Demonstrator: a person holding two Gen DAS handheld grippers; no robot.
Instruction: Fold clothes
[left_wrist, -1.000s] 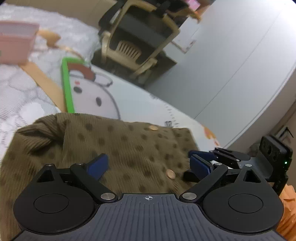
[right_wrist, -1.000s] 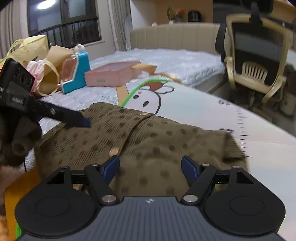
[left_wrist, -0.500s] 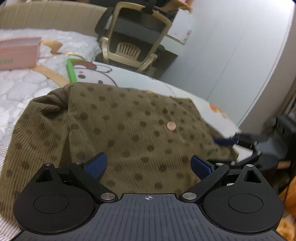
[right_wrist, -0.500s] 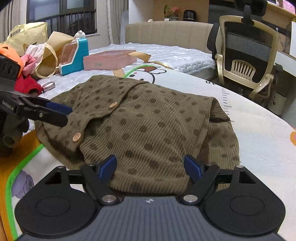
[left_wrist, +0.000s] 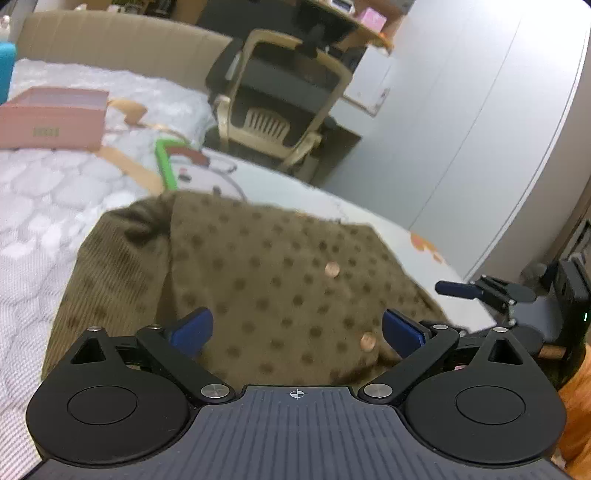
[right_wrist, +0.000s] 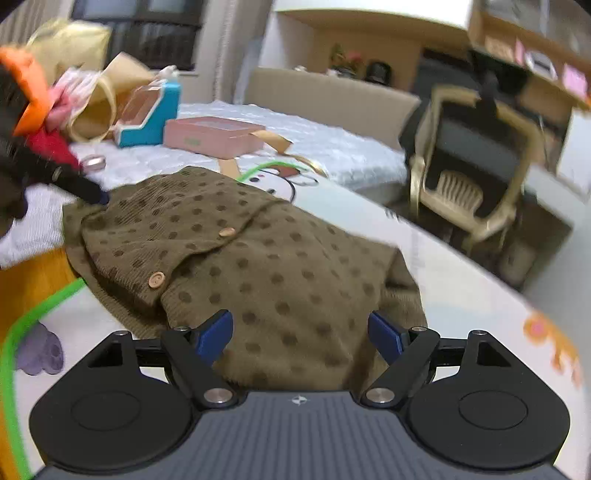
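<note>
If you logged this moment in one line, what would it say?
task: fold clothes | cardigan: folded on mat | left gripper: open | right gripper: open

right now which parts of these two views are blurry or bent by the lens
Left wrist view: the brown dotted cardigan is soft with motion blur, its far edge smeared; the left tool stays sharp; the wall at right curves from fisheye. Right wrist view: the chair and shelves are streaked, the bed headboard bows, the cardigan's buttons near the right tool read crisply.

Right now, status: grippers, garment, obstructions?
Left gripper open, empty. Right gripper open, empty. Brown dotted cardigan lies folded on the cartoon mat, nothing gripped. Pink box sits behind, clear of it.
</note>
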